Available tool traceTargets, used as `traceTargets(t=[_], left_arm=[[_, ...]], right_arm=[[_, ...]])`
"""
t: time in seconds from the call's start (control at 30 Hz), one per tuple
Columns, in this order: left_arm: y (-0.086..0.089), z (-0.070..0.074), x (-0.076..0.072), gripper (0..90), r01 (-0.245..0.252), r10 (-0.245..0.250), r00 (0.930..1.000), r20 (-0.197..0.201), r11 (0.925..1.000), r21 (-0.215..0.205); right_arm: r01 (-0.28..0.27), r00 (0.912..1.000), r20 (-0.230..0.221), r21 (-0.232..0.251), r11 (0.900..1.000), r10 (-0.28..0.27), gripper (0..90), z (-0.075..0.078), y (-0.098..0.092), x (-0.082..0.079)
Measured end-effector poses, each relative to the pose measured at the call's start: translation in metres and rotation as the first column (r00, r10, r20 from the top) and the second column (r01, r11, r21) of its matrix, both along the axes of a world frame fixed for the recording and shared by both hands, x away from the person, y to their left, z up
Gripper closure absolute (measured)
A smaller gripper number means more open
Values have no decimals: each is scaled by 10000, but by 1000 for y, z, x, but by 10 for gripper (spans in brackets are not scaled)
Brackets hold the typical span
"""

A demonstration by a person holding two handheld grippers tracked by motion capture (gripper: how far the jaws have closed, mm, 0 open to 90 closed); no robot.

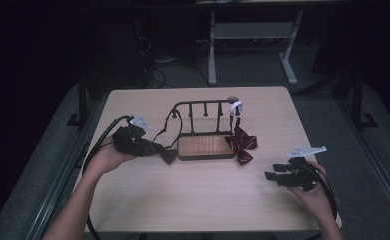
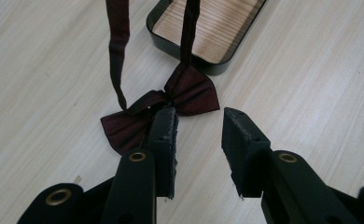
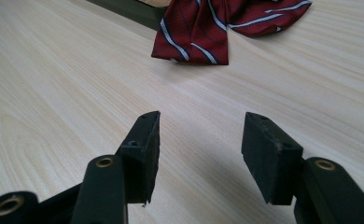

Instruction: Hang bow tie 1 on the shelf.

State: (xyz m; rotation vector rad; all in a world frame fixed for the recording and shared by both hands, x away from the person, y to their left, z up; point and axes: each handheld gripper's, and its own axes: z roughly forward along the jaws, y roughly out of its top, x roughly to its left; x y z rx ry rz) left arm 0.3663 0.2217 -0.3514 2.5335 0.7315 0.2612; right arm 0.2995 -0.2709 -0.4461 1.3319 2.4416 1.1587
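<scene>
Dark maroon cloth forms a bow tie (image 2: pixel 161 109) lying flat on the pale wooden desk (image 1: pixel 193 200), just beside the near left corner of a small rack (image 1: pixel 203 112) with a wooden tray base (image 1: pixel 205 146). Its thin strap (image 2: pixel 117 51) runs up toward the rack's metal rail. The bow's long axis lies slantwise, one wing toward the tray, the other toward the open desk.

The left hand-held gripper (image 2: pixel 199 140) is right at it: the bow sits just ahead of the tips and a little to their left, with one black jaw over the knot and the other standing clear on bare wood. The jaws stand apart and nothing is pinched between them.

A second bow tie, red with pale stripes (image 3: pixel 208 28), lies at the tray's right end, hanging from a white strap (image 1: pixel 236 107) on the rail. The right hand-held gripper (image 1: pixel 273 172) rests low over the desk well short of it, jaws apart and holding nothing, pointing toward the striped cloth.

The left hand is plainly the nearer to the maroon bow; any grasp would likely call for a small shift leftward to straddle the knot.
</scene>
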Motion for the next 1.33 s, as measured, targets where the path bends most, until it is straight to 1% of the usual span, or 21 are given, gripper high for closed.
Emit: traceTargets(t=[0.07, 0.13, 0.2, 0.33, 0.37, 0.5, 0.53, 0.57, 0.6, 0.63, 0.73, 0.93, 0.97, 1.03, 1.1, 1.17, 1.2, 1.23, 1.27, 1.3, 1.33], left_arm=[[0, -2, -1, 652, 24, -24, 10000, -10, 10000, -15], [1, -5, -3, 648, -49, 49, 10000, -22, 9999, -138], [2, -6, -4, 644, -41, 41, 10000, -25, 9999, -163], [3, -9, -7, 631, -29, 29, 10000, 24, 9999, -125], [4, -11, -10, 627, -49, 50, 9999, 120, 9999, -98], [5, -16, -17, 620, -52, 57, 9998, 215, 9998, -208], [5, -16, -17, 618, -52, 57, 9998, 215, 9998, -208], [5, -19, -18, 616, -54, 58, 9998, 193, 9998, -199], [6, -22, -20, 614, -71, 75, 9999, 145, 9996, -274], [7, -24, -21, 611, -73, 76, 9999, 128, 9997, -230], [8, -29, -23, 609, -133, 136, 9999, 86, 9995, -288], [10, -34, -26, 599, -183, 185, 9998, 60, 9993, -312], [11, -38, -28, 592, -271, 274, 9996, 84, 9989, -380], [13, -44, -29, 586, -321, 322, 9995, 10, 9982, -515], [14, -49, -31, 576, -437, 438, 9990, 17, 9979, -487], [14, -55, -35, 559, -585, 587, 9983, 21, 9966, -583], [14, -55, -35, 548, -585, 587, 9983, 21, 9966, -583], [14, -60, -40, 530, -748, 758, 9971, 120, 9949, -672], [13, -62, -42, 520, -752, 763, 9970, 120, 9944, -746], [13, -65, -45, 511, -841, 860, 9962, 156, 9918, -961], [12, -68, -48, 501, -864, 891, 9958, 200, 9902, -1095]], right_arm=[[12, 10000, -9, 6, 10000, -12, 466, 0, 0, 0], [13, 10000, -9, 7, 10000, -13, 466, 0, 0, 0], [63, 10000, -64, 28, 10000, -62, 466, 0, 0, 0], [10, 10000, 10, 3, 10000, -10, 466, 0, -1, 0], [69, 9999, -80, 21, 10000, -69, 466, 0, 0, 0], [53, 10000, -84, 21, 10000, -53, 466, 0, 0, 0], [52, 10000, -85, 17, 10000, -52, 466, 0, 0, 0], [50, 10000, -86, 20, 10000, -50, 467, 0, 0, 0], [50, 10000, -87, 18, 10000, -50, 466, 0, 0, 0], [52, 9999, -91, 20, 10000, -52, 466, 0, 0, 0], [64, 9999, -106, 23, 10000, -63, 466, 0, 0, 0], [29, 10000, -51, -2, 10000, -29, 466, -1, -1, 0], [60, 9999, -94, 10, 10000, -60, 466, 0, 0, 0], [62, 9999, -99, 12, 10000, -62, 467, 0, 0, 0], [71, 9999, -106, 14, 10000, -71, 466, 0, 0, 0], [37, 10000, -83, 9, 10000, -37, 465, 0, 0, 0], [-17, 10000, -32, -55, 10000, 16, 463, -1, 1, 0], [-42, 10000, -42, -86, 10000, 42, 462, -1, 1, 0], [-31, 10000, -50, -92, 10000, 31, 461, -2, 2, 1], [-33, 9999, -97, -122, 9999, 32, 461, -2, 3, 1], [-96, 9999, -34, -176, 9998, 95, 460, -3, 3, 1]])
